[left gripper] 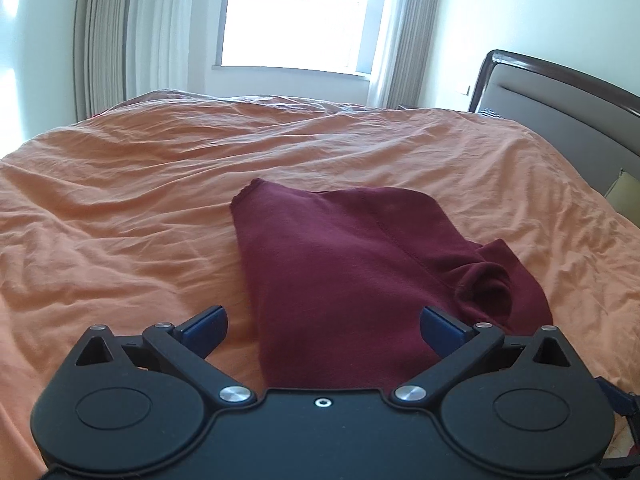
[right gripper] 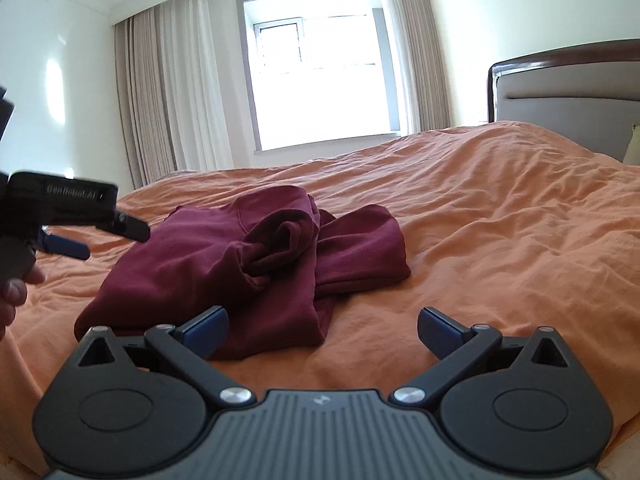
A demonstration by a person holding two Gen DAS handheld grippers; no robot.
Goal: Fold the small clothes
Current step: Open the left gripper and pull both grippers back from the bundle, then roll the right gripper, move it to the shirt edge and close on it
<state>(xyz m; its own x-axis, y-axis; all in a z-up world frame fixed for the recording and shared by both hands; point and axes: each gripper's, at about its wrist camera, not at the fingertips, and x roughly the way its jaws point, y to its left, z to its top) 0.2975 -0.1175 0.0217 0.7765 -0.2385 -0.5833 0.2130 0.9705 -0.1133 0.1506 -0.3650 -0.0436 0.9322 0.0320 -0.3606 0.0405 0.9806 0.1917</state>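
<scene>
Left wrist view shows the maroon garment lying on the orange bed cover, its long axis running straight away from the left tongs, with a narrow hemmed corner at the far end and a rolled sleeve opening off to the right. The left tongs stand spread wide; the near end of the cloth lies between the blue fingertips, yet neither pad presses on it. The gripper body hides the cloth's nearest edge. In the right wrist view the maroon garment sits ahead and left of the right tongs, bunched in the middle with a folded flap to its right. The right tongs are also spread wide and grip nothing; their left fingertip overlaps the cloth's near edge in the picture, though contact cannot be told. The left tongs appear blurred at the left edge, and a hand is cut off there.
</scene>
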